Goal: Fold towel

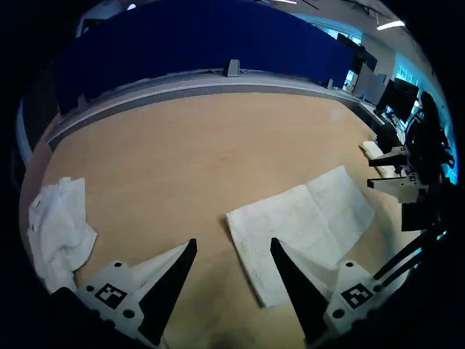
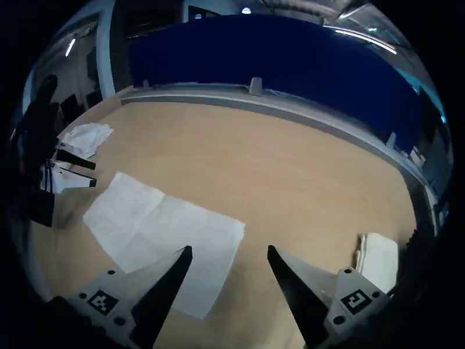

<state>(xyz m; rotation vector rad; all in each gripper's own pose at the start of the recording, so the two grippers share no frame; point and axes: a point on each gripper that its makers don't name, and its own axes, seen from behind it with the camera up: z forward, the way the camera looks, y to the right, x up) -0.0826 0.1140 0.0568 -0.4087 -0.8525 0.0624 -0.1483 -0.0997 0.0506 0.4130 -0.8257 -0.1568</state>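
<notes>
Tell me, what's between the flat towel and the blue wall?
Bare wooden table, then a grey rail under the blue wall, past the flat towel in the left gripper view.

The towel (image 1: pixel 302 224) lies on the table (image 1: pixel 192 151) between a crumpled cloth (image 1: pixel 58 227) left and a folded cloth (image 2: pixel 378 259) right.

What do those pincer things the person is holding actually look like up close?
Both the left gripper and right gripper have two long triangular fingers tapering to sharp tips, black on the inner faces, pale grey outside. Each finger base carries a black-and-white square marker.
</notes>
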